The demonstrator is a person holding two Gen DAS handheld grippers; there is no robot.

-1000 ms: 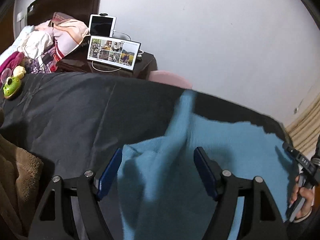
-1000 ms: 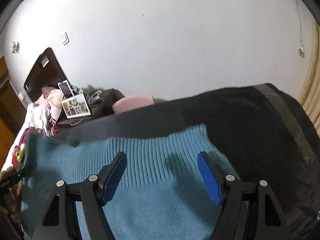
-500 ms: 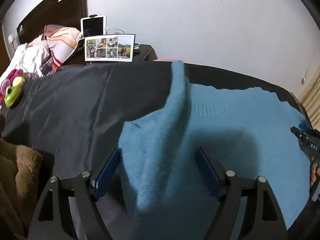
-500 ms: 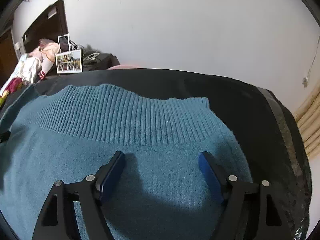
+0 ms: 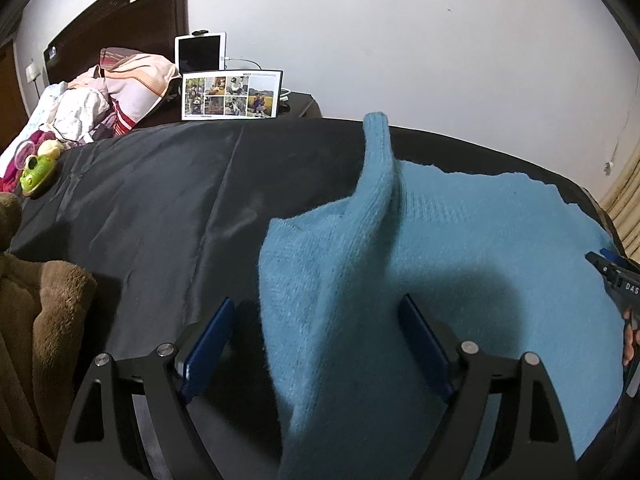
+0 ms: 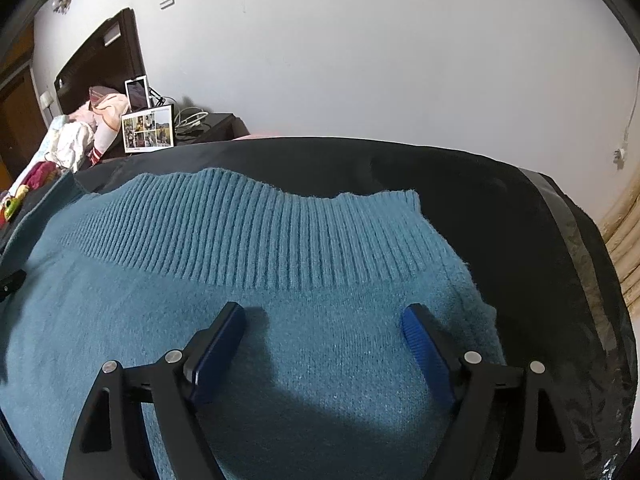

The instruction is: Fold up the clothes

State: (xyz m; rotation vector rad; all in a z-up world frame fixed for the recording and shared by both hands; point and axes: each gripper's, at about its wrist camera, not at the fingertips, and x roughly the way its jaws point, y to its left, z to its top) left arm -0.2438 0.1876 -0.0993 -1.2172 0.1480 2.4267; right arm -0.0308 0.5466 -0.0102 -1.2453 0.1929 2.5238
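Jaws of the left gripper [image 5: 316, 344] and the right gripper [image 6: 322, 346] stand apart and are opening, pads clear of the blue sweater [image 5: 460, 264] beneath them. It lies spread on the black-covered tabletop [image 5: 160, 200], one sleeve [image 5: 376, 168] humped up along its left side. Soft, limp and light, the knit should sag and stretch; I'd pinch it at the ribbed hem [image 6: 256, 240] or a seam.

I'm working in a bedroom at home: a dark headboard [image 5: 116, 20] against a white wall [image 5: 420, 40], heaped bedding [image 5: 120, 88], a nightstand [image 5: 296, 106] with a tablet [image 5: 200, 52] and photo sheet [image 5: 231, 96], a green toy [image 5: 36, 170], curtains [image 6: 624, 248].
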